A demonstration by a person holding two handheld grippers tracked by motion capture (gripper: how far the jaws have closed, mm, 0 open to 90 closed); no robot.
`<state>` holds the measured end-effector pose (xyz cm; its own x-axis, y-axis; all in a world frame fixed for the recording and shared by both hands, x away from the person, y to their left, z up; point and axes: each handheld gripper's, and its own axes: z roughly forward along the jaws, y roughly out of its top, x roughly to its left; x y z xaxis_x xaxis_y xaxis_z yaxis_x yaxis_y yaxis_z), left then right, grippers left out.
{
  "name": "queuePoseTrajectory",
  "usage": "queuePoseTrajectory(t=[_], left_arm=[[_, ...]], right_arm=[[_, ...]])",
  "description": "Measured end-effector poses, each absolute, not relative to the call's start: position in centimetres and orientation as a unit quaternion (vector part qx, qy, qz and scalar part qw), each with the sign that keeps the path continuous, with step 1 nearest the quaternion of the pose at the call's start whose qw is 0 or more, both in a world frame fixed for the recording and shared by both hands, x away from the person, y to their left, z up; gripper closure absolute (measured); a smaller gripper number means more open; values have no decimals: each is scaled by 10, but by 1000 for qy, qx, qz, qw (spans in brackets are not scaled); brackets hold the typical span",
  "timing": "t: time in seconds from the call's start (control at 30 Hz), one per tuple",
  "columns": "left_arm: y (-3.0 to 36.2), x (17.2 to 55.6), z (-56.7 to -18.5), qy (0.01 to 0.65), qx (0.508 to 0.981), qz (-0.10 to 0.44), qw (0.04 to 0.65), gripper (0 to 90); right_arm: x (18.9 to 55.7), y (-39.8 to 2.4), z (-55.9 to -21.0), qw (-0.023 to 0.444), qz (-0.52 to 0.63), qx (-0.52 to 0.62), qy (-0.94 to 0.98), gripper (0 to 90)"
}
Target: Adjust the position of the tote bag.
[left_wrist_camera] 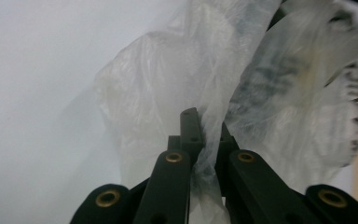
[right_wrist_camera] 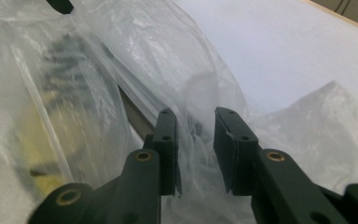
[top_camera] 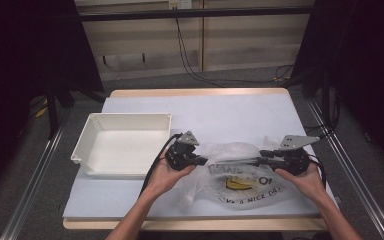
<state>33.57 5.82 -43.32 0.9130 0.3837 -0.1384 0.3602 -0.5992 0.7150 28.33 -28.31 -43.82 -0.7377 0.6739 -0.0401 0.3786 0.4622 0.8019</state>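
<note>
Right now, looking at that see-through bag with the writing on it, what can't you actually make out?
- High view: the plastic bag has its print crumpled and too small to read in full.
- Left gripper view: the left gripper pinches folds that blur the lettering.
- Right gripper view: the right gripper, film between its jaws; contact unclear.

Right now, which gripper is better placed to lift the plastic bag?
Left, probably. The left gripper is already pinched on the plastic bag; the right gripper has film between parted jaws, not clamped.
</note>
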Motion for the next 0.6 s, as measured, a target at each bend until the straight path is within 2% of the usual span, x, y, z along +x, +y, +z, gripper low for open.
queuePoseTrajectory(t=[0.17,0.43,0.6], left_arm=[[56,336,-441,196,910,24,363,892],[60,337,-450,204,913,12,354,896],[59,338,-454,196,919,13,341,897]], right_arm=[[283,-289,-440,187,411,322,832,694],[282,-300,-442,195,410,328,828,755],[280,-303,-441,205,404,330,828,758]])
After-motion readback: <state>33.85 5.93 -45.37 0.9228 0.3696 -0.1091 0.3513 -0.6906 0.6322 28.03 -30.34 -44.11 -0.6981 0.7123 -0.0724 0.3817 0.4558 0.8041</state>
